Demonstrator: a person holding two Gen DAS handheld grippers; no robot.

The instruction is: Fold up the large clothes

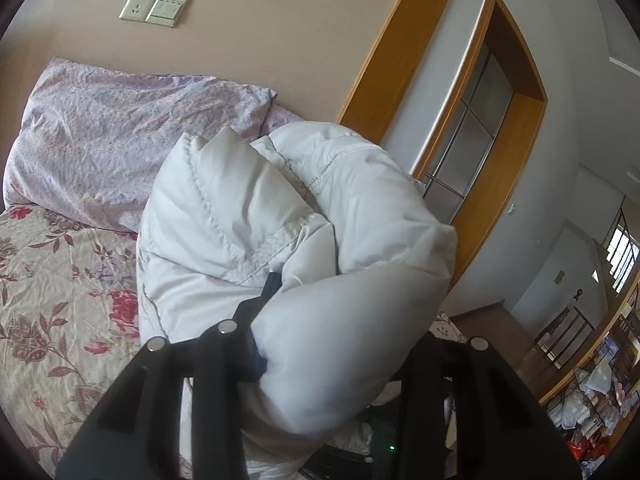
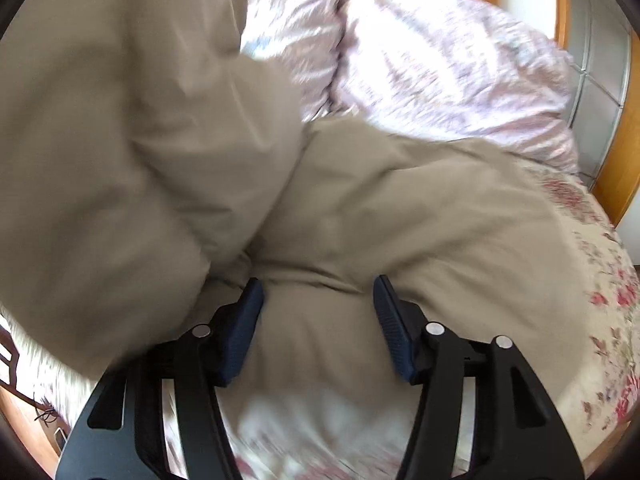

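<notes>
— Left gripper [image 1: 344, 292]?
— Clamped on the padded coat [image 1: 280, 208], pale and quilted. One dark finger [image 1: 264, 296] showing at a seam, the other buried behind the bulge. Coat bunched between the jaws and billowing ahead of them, up off the flowered sheet [image 1: 52, 288]. Lilac pillow [image 1: 120, 132] beyond, to the left.
— Right gripper [image 2: 318, 288]?
— Jaws about half apart, blue pads [image 2: 240, 332] either side of a hump of tan padded cloth [image 2: 360, 220]. Pressing or merely flanking: cannot tell, too blurred. More cloth heaped ahead and left of the jaws.
</notes>
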